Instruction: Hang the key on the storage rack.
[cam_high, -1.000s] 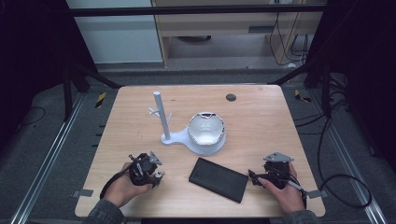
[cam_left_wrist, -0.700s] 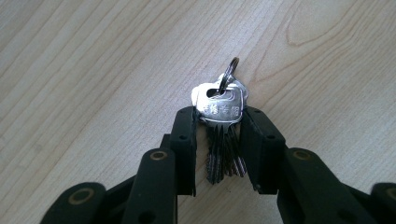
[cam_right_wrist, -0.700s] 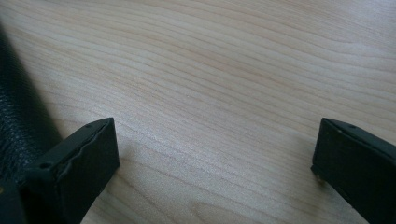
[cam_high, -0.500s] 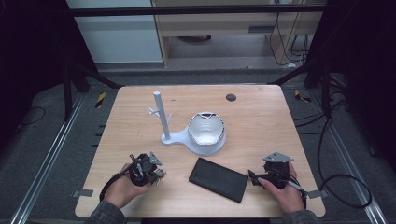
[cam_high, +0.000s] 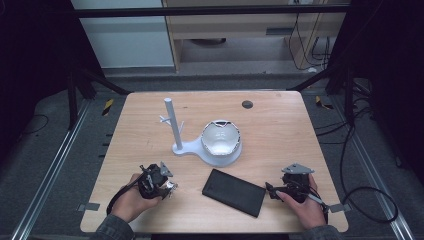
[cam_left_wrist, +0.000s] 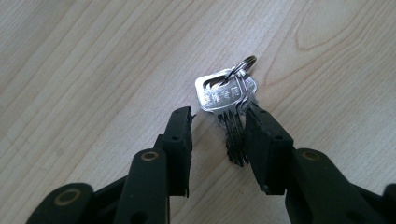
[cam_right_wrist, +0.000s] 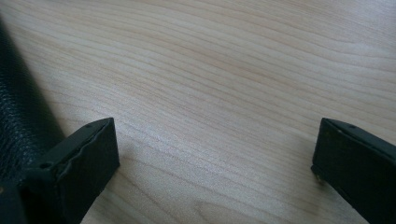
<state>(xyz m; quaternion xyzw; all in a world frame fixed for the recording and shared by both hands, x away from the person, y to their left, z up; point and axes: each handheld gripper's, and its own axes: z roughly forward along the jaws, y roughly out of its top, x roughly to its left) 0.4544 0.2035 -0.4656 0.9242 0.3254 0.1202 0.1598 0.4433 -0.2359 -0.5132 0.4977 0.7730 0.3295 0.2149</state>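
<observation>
A small bunch of silver keys (cam_left_wrist: 218, 94) on a ring lies flat on the wooden table (cam_high: 280, 130). My left gripper (cam_left_wrist: 219, 114) is open, its jaws straddling the key blades; the right-hand jaw rests against them and the left-hand jaw stands apart. In the high view the left gripper (cam_high: 167, 186) sits near the front left with the keys (cam_high: 173, 189) at its tips. My right gripper (cam_high: 270, 190) is open at the front right, beside the end of a black leather case (cam_high: 234, 192). Between the right gripper's (cam_right_wrist: 215, 126) wide jaws is bare wood.
A white stand with an upright peg post (cam_high: 171, 125) and a round bowl-shaped dish (cam_high: 220, 141) occupies the table's middle. A dark round hole (cam_high: 247, 104) marks the back of the table. The black case's edge (cam_right_wrist: 18, 121) runs beside my right gripper's left jaw.
</observation>
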